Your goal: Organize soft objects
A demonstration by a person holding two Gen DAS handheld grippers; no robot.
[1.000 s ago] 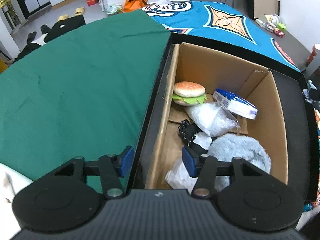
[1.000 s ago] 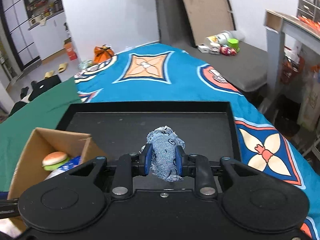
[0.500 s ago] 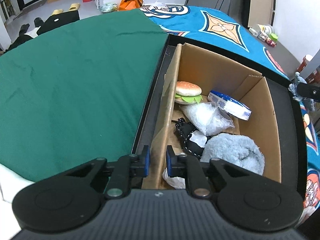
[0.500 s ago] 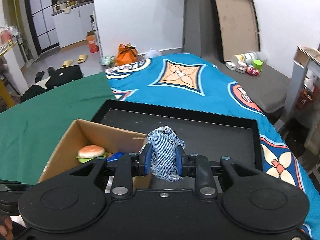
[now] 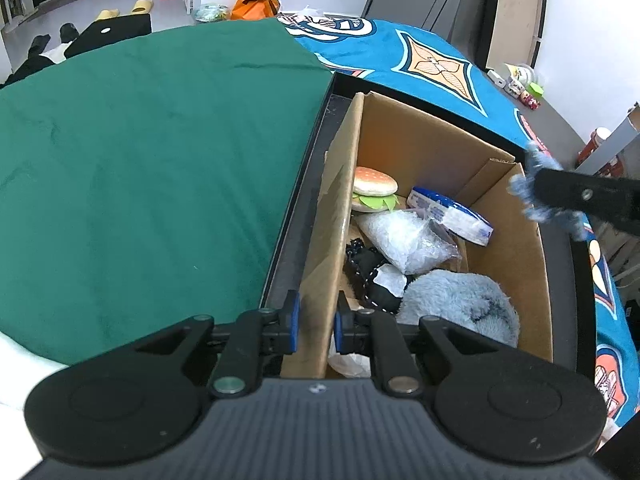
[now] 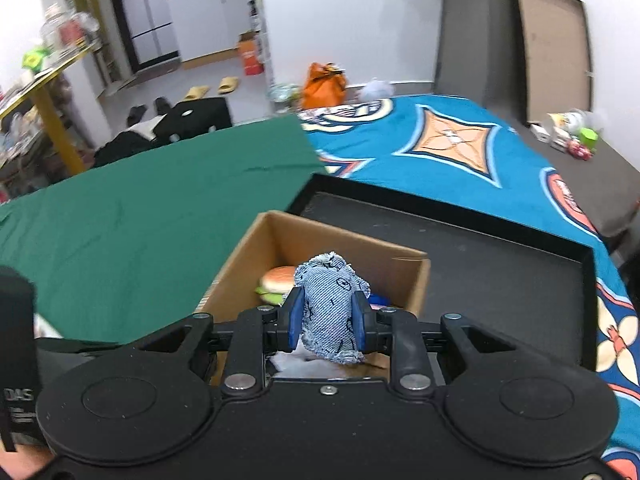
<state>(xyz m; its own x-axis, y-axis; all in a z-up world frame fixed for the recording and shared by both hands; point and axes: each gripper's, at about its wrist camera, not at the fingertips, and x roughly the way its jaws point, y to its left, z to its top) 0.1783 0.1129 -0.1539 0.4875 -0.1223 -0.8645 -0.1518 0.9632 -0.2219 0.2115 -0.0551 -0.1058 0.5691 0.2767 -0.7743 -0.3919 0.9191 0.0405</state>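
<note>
- Left gripper (image 5: 316,322) is straddling the near wall of the box (image 5: 326,240), one pad outside and one inside. The jaws have closed in from a wide stance during the last second and are now pinching the cardboard. Judged purpose: steadying the box while the other hand loads it.
- Right gripper (image 6: 327,320) is clenching the denim toy (image 6: 328,312) between both pads and is holding it above the box's open top. Judged step: carrying it in for a drop.
- The toy is a small stuffed piece of pale blue denim with dark printed marks and frayed edges. It is bulging above the pads and sagging a little below them, so it is yielding under the squeeze.
- The box is sitting at the left end of the black tray (image 6: 500,272). Already lying inside: a grey plush (image 5: 460,304), a black item (image 5: 366,272), a clear bag (image 5: 404,240), a blue-white pack (image 5: 448,214) and a burger toy (image 5: 374,192).
- The tray is resting where the green cloth (image 5: 140,160) is meeting the blue blanket (image 6: 460,148).
</note>
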